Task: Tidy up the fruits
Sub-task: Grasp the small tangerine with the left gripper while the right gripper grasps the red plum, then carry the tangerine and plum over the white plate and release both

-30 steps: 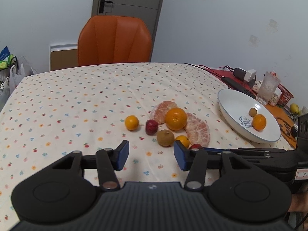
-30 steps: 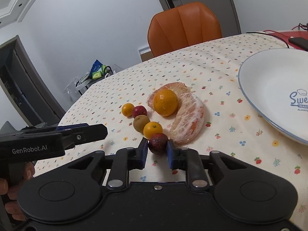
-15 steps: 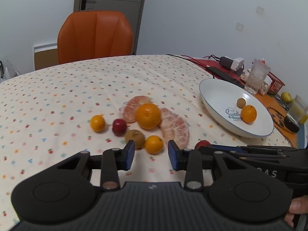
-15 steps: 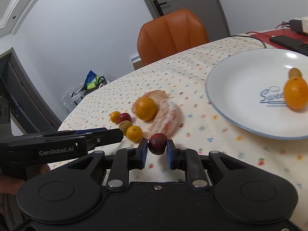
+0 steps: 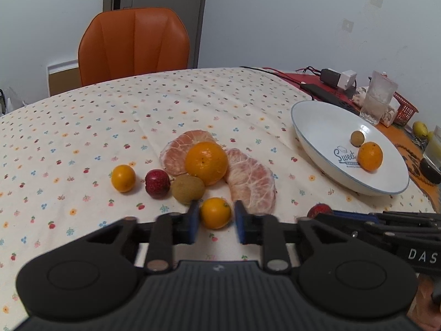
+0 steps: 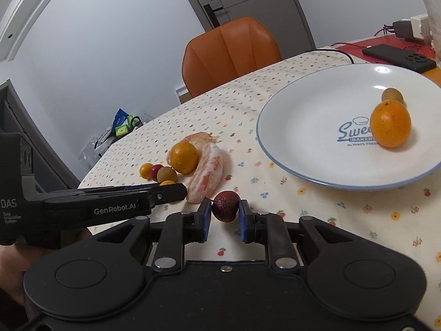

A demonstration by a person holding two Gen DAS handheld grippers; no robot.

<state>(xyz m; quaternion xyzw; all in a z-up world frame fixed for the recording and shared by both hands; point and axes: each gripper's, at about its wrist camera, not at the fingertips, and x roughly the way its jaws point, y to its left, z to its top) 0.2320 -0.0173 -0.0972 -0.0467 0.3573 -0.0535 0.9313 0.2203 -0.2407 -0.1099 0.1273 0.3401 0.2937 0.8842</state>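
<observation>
My left gripper (image 5: 216, 220) is low over the flowered cloth, its jaws closing on a small orange (image 5: 215, 213), with the blue pads against its sides. My right gripper (image 6: 224, 215) is shut on a dark red fruit (image 6: 226, 206) and holds it above the cloth, short of the white plate (image 6: 303, 115). In the plate lie an orange (image 6: 390, 124) and a small brown fruit (image 6: 392, 95). On the cloth remain a large orange (image 5: 206, 162), peeled citrus pieces (image 5: 252, 182), a kiwi (image 5: 188, 189), a red fruit (image 5: 157, 183) and another small orange (image 5: 123, 178).
An orange chair (image 5: 133, 44) stands behind the table. To the right of the plate are a glass (image 5: 377, 100), a phone (image 6: 399, 58), power adapters (image 5: 337, 77) and a red basket (image 5: 405, 107). A person's hand (image 6: 11, 262) holds the left gripper.
My left gripper moved forward and down to the small orange while its jaws narrowed around it. My right gripper carried the dark red fruit away from the pile toward the plate.
</observation>
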